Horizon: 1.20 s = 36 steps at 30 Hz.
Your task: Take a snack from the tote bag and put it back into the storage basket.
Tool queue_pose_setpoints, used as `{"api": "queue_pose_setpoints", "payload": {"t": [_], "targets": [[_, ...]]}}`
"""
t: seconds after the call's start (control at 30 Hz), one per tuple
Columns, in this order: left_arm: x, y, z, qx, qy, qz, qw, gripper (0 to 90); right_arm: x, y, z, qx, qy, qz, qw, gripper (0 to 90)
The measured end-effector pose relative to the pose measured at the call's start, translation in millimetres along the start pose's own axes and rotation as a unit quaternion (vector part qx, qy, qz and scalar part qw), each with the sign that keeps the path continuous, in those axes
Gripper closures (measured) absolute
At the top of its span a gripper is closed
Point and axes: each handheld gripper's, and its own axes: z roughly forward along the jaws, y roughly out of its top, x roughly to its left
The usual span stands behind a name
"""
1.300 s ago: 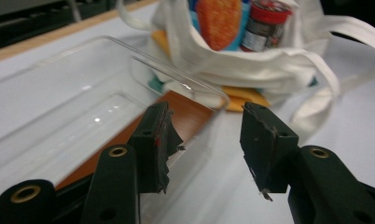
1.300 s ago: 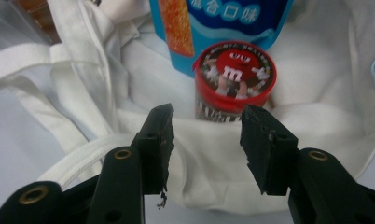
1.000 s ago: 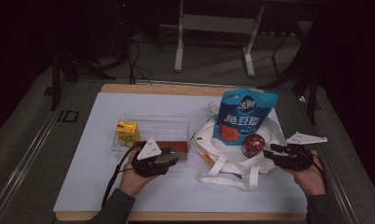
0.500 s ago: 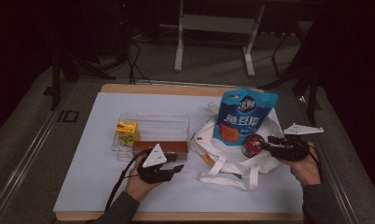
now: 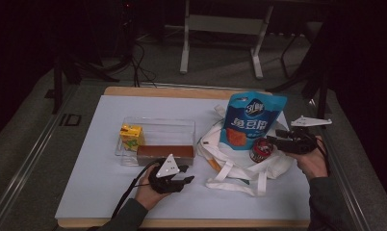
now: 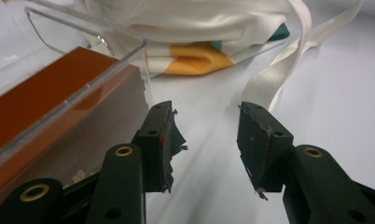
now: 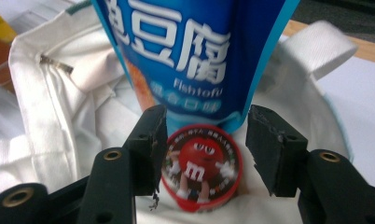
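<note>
The right gripper [image 7: 202,140] has just been opening its fingers; they are standing released around the red candy tub [image 7: 200,165], which is sitting on the white tote bag [image 5: 239,166] against the blue snack pouch [image 5: 251,120]. Since a second ago, the left gripper [image 5: 179,182] is sinking toward the surface [image 5: 85,192], fingers apart and empty, seemingly just beside the clear tray [image 6: 83,88].
</note>
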Motion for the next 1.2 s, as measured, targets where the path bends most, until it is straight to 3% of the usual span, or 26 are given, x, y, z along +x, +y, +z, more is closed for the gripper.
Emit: {"api": "queue_pose_setpoints", "payload": {"t": [0.27, 0.5, 0.8, 1.2], "targets": [[0.2, -4.1, 7.0, 0.013, -0.004, 0.004, 0.9999, 55.2, -6.3, 15.8, 6.2, -0.004, -0.007, 0.008, 0.9999, 44.2], [0.1, -6.5, 13.3, 0.022, -0.008, 0.004, 0.9997, 55.0, -13.2, 27.4, 13.1, -0.012, -0.013, 0.029, 0.9994, 39.8], [-1.6, -7.7, 19.1, 0.032, -0.005, 0.014, 0.9994, 54.4, -20.6, 32.2, 23.0, -0.036, 0.035, 0.032, 0.9982, 46.7], [-2.6, -7.7, 19.9, 0.035, -0.003, 0.018, 0.9992, 54.1, -11.1, 37.0, 42.2, -0.044, 0.073, 0.013, 0.9963, 55.8]]}}
